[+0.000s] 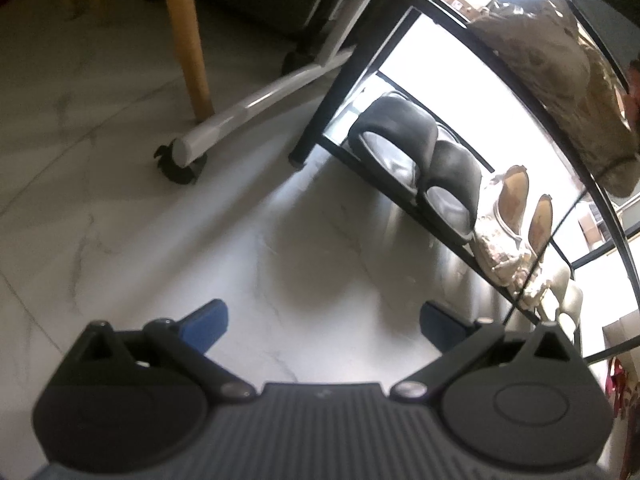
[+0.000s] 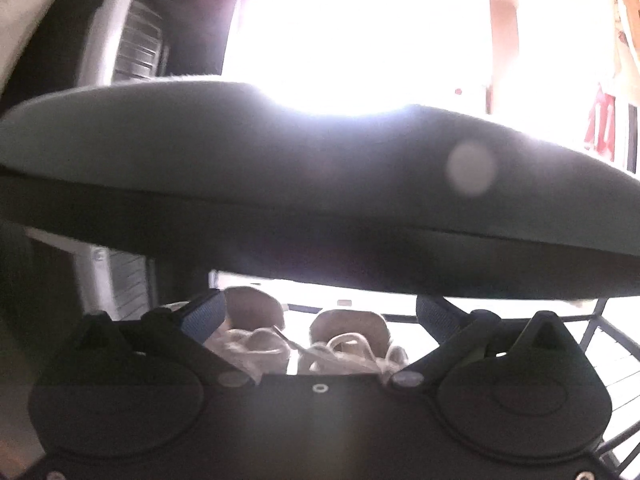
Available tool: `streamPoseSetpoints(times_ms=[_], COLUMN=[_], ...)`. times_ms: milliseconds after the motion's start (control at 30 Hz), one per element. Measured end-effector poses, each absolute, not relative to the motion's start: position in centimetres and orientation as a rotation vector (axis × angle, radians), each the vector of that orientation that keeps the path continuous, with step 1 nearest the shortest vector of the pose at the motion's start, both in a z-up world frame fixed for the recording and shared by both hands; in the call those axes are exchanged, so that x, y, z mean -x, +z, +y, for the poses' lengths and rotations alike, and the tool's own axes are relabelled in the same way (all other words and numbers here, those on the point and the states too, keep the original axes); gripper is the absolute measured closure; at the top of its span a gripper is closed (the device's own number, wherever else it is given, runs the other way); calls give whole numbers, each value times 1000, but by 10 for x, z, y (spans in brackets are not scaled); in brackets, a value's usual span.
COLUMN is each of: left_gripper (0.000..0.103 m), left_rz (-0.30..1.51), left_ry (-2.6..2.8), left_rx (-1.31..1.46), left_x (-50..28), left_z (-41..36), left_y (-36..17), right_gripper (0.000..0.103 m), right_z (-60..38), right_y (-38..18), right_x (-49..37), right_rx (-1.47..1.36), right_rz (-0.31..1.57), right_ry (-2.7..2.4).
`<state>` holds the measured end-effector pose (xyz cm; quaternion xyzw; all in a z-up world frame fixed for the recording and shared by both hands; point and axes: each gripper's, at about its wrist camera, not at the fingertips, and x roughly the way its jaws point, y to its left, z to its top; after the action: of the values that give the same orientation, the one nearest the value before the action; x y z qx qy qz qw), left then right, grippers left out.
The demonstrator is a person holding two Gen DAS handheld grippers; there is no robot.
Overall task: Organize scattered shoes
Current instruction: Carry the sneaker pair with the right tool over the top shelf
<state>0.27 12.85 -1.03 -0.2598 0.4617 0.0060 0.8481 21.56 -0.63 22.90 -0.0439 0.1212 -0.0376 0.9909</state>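
The left gripper [image 1: 324, 326] hangs spread and empty over bare floor [image 1: 160, 220], free for the next pickup. Beyond it, the rack [image 1: 320, 120] holds black slides [image 1: 416, 148], glittery flats [image 1: 508, 220] and pale shoes [image 1: 564, 296] in a row, toes out for easy reach.

The right gripper [image 2: 318, 316] has its fingers spread; a dark shoe [image 2: 280, 184] lies across the view just above them, but I cannot tell whether they grip it. Below sit laced shoes [image 2: 304, 344] on a rack, likely its destination.
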Motion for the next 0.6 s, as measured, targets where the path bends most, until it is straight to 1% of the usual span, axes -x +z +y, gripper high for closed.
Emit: streamPoseSetpoints(times_ms=[200,300,433,600], left_gripper=[1,1,1,1], left_rz=[971,975,968,977], left_ry=[5,12,16,11], left_rx=[525,528,527,516], left_x=[-2,-2,-3,-4], left_z=[126,127,127,124], left_y=[-9,-9,-8,-9], right_gripper=[0,0,0,0], right_z=[7,-23,-24,-23], right_y=[233,235,208,184], right_x=[-185,-162,-154,-151], right_rx=[84,76,94,110], right_rz=[270,298,325,420], right_ry=[-1,26,53,25])
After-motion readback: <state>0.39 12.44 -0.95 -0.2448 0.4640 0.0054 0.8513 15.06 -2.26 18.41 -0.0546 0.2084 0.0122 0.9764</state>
